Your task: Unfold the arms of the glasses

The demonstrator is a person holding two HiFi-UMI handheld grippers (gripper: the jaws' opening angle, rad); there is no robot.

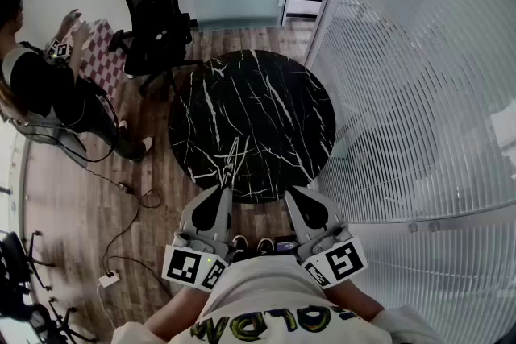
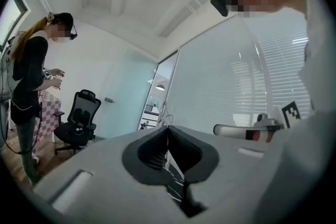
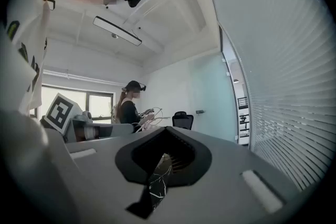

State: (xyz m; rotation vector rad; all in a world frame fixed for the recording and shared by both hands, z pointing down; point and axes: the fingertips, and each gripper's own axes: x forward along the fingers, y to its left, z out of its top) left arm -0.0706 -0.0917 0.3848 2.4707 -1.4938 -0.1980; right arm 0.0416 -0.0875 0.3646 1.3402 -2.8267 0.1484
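Observation:
No glasses show in any view. A round black marble table (image 1: 266, 101) stands in front of me with a bare top. My left gripper (image 1: 219, 191) is held level at the table's near edge, close to my body. Its jaws meet at the tip with nothing between them (image 2: 168, 129). My right gripper (image 1: 295, 194) is held beside it, also level, and its jaws are closed together and empty (image 3: 167, 129). Only a sliver of the marble shows through the gap behind each pair of jaws.
A black office chair (image 1: 153, 12) stands beyond the table at the left. Another person (image 1: 40, 84) stands at the far left by a checkered cloth (image 1: 101, 56). A glass wall with blinds (image 1: 419, 93) runs along the right. A cable and power strip (image 1: 109, 279) lie on the wooden floor.

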